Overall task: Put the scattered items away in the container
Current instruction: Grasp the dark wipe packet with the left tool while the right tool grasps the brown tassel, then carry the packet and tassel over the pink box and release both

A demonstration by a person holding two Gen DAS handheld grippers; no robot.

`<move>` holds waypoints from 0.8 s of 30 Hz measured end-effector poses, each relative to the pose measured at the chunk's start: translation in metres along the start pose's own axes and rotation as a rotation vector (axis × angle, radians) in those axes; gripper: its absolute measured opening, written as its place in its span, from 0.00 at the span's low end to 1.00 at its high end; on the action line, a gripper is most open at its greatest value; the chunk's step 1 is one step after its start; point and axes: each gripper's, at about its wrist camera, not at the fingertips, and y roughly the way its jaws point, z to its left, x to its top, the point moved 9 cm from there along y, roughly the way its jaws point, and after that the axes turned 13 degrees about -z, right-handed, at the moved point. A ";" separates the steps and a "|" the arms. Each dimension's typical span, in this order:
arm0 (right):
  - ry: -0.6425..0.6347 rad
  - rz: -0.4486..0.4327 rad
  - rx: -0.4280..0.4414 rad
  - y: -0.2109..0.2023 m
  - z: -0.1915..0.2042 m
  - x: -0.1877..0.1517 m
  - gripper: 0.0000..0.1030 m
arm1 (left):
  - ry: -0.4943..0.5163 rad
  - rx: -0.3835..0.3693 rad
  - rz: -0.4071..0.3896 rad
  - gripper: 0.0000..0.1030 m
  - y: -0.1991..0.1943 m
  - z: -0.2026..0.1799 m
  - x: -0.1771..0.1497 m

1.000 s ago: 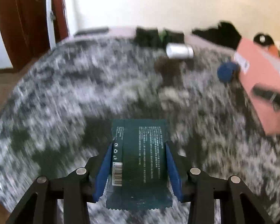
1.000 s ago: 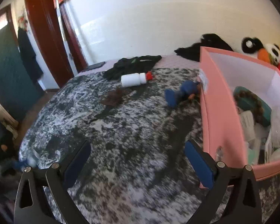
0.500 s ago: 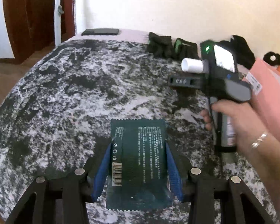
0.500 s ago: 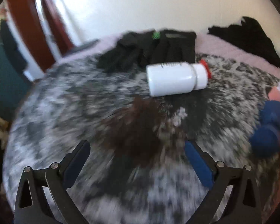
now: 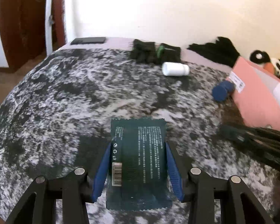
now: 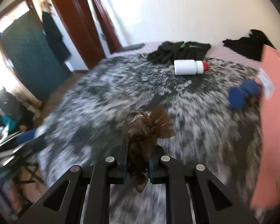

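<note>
My left gripper [image 5: 137,149] is shut on a dark green sachet [image 5: 138,160], held above the mottled grey bedspread [image 5: 74,97]. My right gripper [image 6: 137,160] is shut on a brown mesh hair bow [image 6: 147,128], lifted off the bed. The pink box [image 5: 259,97] stands at the right in the left wrist view and shows at the right edge of the right wrist view [image 6: 274,123]. A white bottle [image 5: 175,69] with a red cap and a blue dumbbell [image 5: 223,90] lie on the bed; both show in the right wrist view, the bottle [image 6: 188,67] and dumbbell [image 6: 242,93].
Black gloves [image 5: 155,53] and a black garment [image 5: 216,53] lie at the far side near the wall. A dark phone [image 5: 88,40] lies at the far left corner. Plush toys [image 5: 267,61] sit behind the box. The right gripper's blurred dark body [image 5: 255,141] crosses the left wrist view.
My right gripper closed on the brown bow and lifted it back from near the bottle. In the left wrist view the right hand and gripper moved off to the right. The left gripper kept the sachet.
</note>
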 end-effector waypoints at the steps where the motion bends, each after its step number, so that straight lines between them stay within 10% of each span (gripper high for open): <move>1: 0.000 -0.010 -0.002 -0.017 0.004 -0.003 0.16 | 0.007 -0.006 -0.002 0.47 -0.002 -0.007 -0.001; 24: -0.125 -0.357 -0.132 -0.235 -0.010 0.028 0.17 | 0.186 -0.118 -0.193 0.47 -0.044 -0.192 0.035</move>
